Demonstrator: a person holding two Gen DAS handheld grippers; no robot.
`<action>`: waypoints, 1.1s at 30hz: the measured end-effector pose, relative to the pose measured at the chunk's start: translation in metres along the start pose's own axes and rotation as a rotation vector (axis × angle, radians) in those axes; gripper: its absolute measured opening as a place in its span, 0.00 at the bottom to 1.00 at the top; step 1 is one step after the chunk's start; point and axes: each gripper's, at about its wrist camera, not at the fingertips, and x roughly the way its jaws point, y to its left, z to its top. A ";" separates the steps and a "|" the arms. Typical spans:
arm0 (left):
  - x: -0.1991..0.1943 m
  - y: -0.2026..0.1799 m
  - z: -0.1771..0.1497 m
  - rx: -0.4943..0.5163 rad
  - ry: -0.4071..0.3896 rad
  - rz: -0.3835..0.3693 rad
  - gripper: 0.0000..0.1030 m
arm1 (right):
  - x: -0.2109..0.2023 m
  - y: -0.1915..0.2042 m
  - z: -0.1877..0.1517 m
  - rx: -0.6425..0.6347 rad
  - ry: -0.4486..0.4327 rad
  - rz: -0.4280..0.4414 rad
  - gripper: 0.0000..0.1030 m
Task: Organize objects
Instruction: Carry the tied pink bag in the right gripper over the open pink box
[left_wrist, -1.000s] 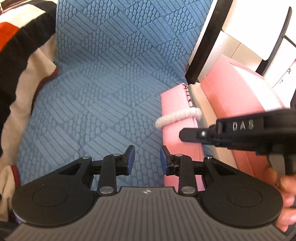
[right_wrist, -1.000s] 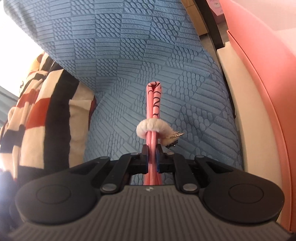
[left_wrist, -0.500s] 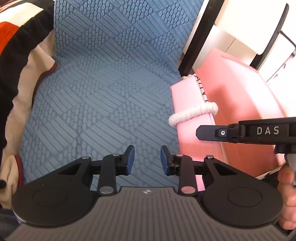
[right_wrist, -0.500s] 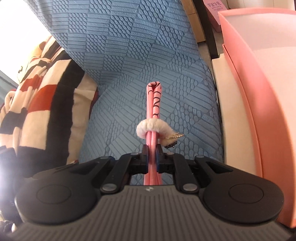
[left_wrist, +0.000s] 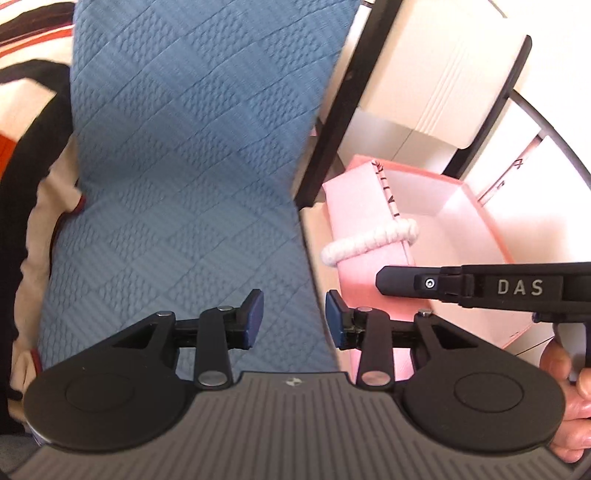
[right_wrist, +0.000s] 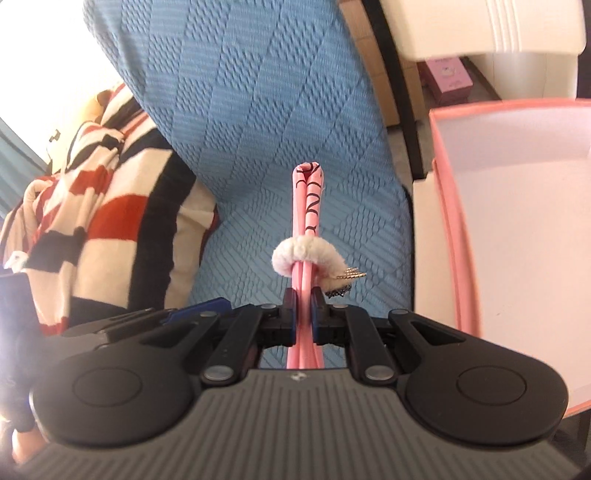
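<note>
Right tool (right_wrist: 303, 317) clamps pink pouch (right_wrist: 308, 206) above blue quilt (right_wrist: 258, 129) (left tool (left_wrist: 293, 319) opening, empty).

Right gripper (right_wrist: 303, 314) clamped on folded pink cloth (right_wrist: 309, 206) ringed by fluffy white hair tie (right_wrist: 295, 254), above blue quilted cover (right_wrist: 258, 122), open pink box (right_wrist: 448, 221) beside

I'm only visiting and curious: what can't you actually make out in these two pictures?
- Pink folded item, right wrist view: lettering edge-on, unreadable; lower end hidden behind right gripper.
- Pink box: right side cut off by frame edge.
- Small charm: too small to identify.
</note>
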 end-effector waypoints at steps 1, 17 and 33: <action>-0.001 -0.005 0.004 0.007 -0.001 0.001 0.41 | -0.005 0.000 0.004 -0.009 -0.005 -0.004 0.10; 0.015 -0.107 0.053 0.090 -0.002 -0.060 0.42 | -0.072 -0.068 0.048 0.036 -0.117 -0.055 0.10; 0.111 -0.163 0.049 0.173 0.108 -0.066 0.48 | -0.042 -0.181 0.035 0.149 -0.130 -0.177 0.11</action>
